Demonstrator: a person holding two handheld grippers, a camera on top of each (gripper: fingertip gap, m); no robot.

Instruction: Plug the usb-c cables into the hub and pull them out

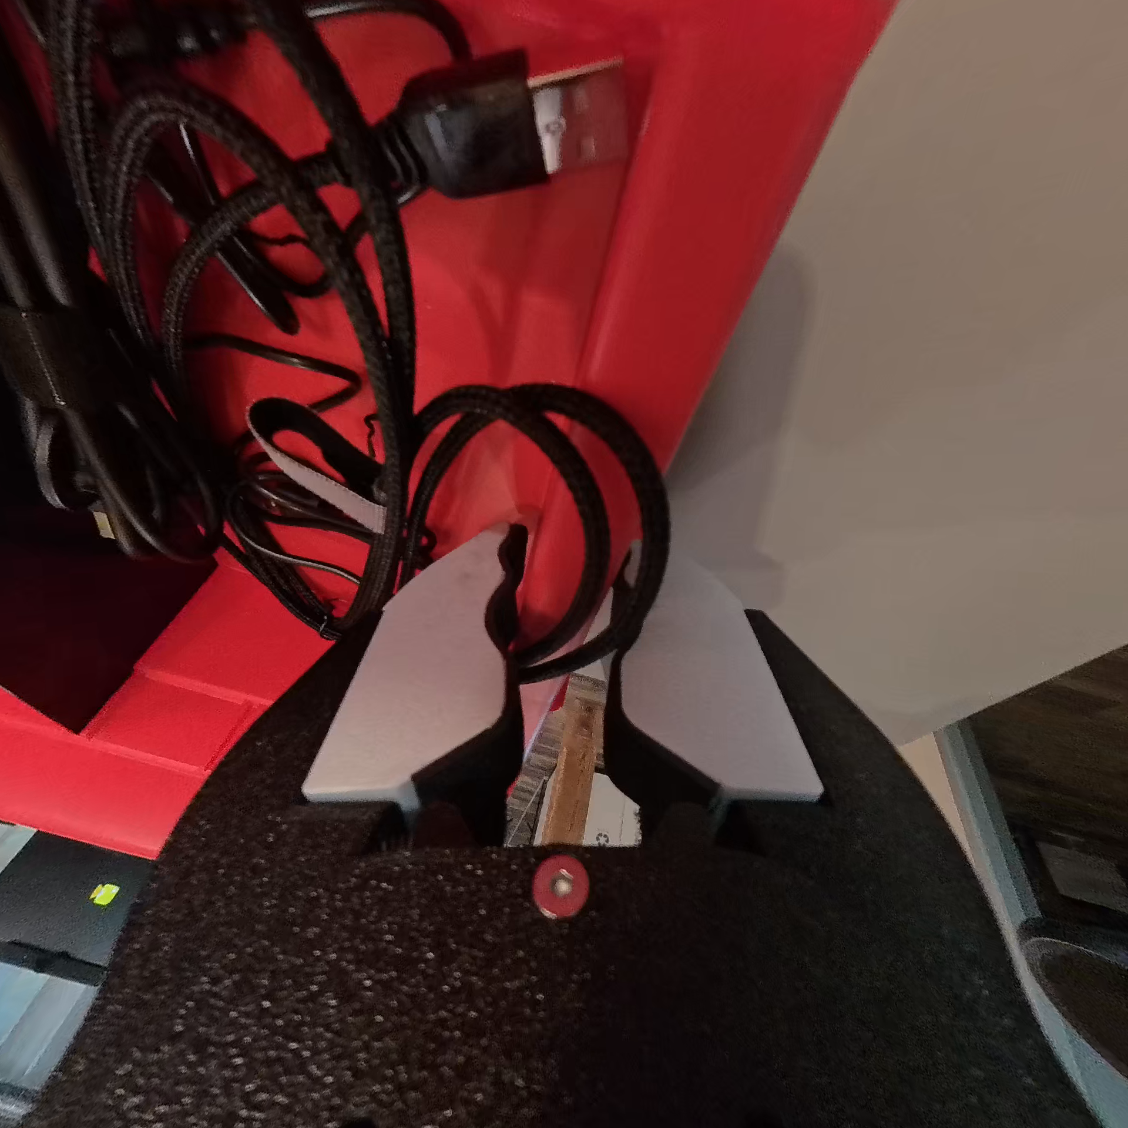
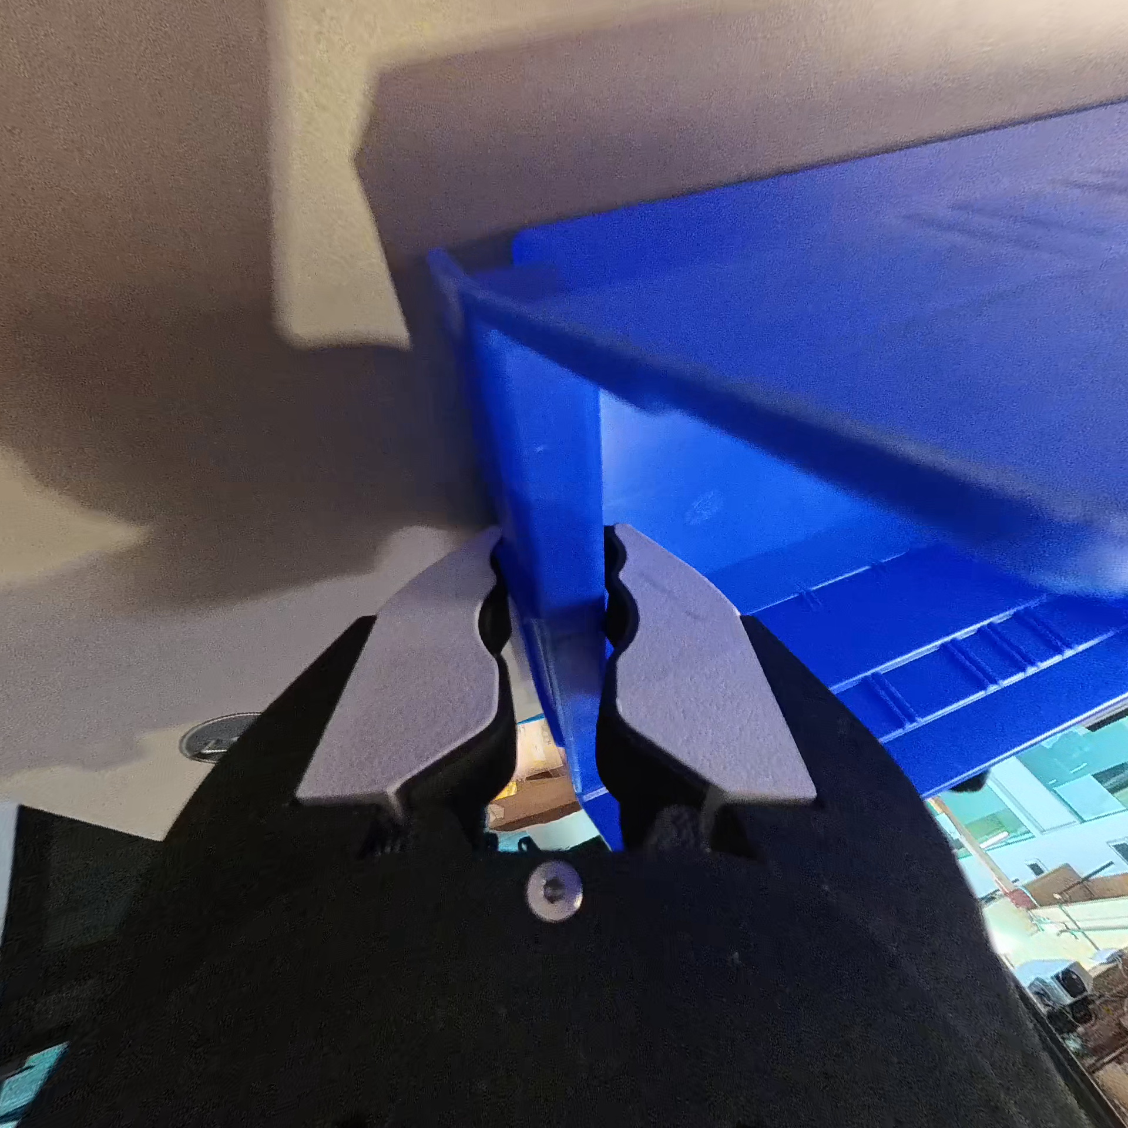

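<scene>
Your left tongs (image 1: 567, 574) sit at the edge of a red bin (image 1: 519, 317), pinching its wall along with loops of black braided cable (image 1: 610, 488). More cables and a black plug (image 1: 482, 128) lie tangled inside the bin; no hub is identifiable.

Your right tongs (image 2: 552, 586) clamp the corner wall of a blue bin (image 2: 854, 305), above the pale tabletop (image 2: 152, 305).

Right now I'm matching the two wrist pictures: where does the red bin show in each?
Left wrist view: the red bin fills the upper left and centre, black cables heaped in it.
Right wrist view: not in it; the right tongs clamp a blue bin wall.
Shared landmark: the pale tabletop.
</scene>
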